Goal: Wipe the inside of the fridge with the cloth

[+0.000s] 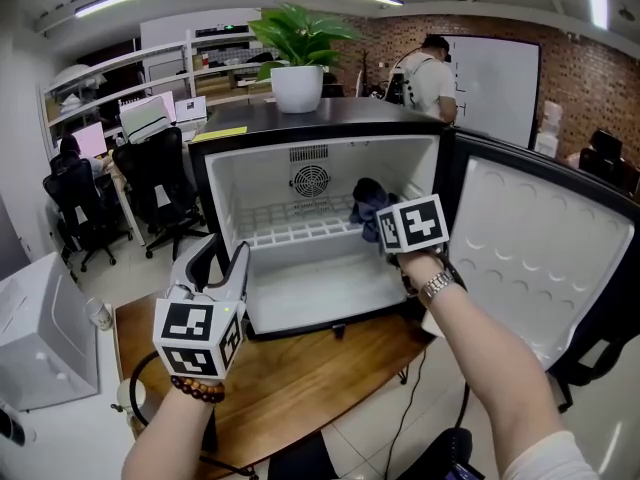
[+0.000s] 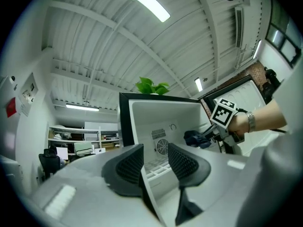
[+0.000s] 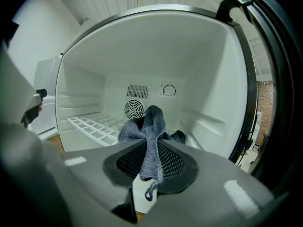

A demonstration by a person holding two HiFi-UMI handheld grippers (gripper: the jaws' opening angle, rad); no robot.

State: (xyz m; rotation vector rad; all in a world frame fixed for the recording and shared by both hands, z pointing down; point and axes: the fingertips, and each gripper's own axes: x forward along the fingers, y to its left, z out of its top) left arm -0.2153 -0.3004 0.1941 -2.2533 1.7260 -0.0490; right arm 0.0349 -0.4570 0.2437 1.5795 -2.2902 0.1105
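The fridge (image 1: 232,193) is standing with its door (image 1: 530,253) swung right, letting the right gripper (image 3: 150,151) reach in. That gripper is clamping tight on the dark cloth (image 3: 151,119) toward the far right inside, likely for wiping there. The left gripper (image 2: 155,161) is waiting outside, near left, jaws parted and empty; only the right gripper view is showing the pinched fold.

No legible text, seemingly.

The cloth (image 3: 150,122) sits between the right gripper's (image 3: 151,150) fingers (image 3: 177,167), inside the fridge (image 3: 213,93) — wire shelf (image 3: 90,124) to their left, fan (image 3: 134,109) on the back wall (image 3: 151,79) beyond them.
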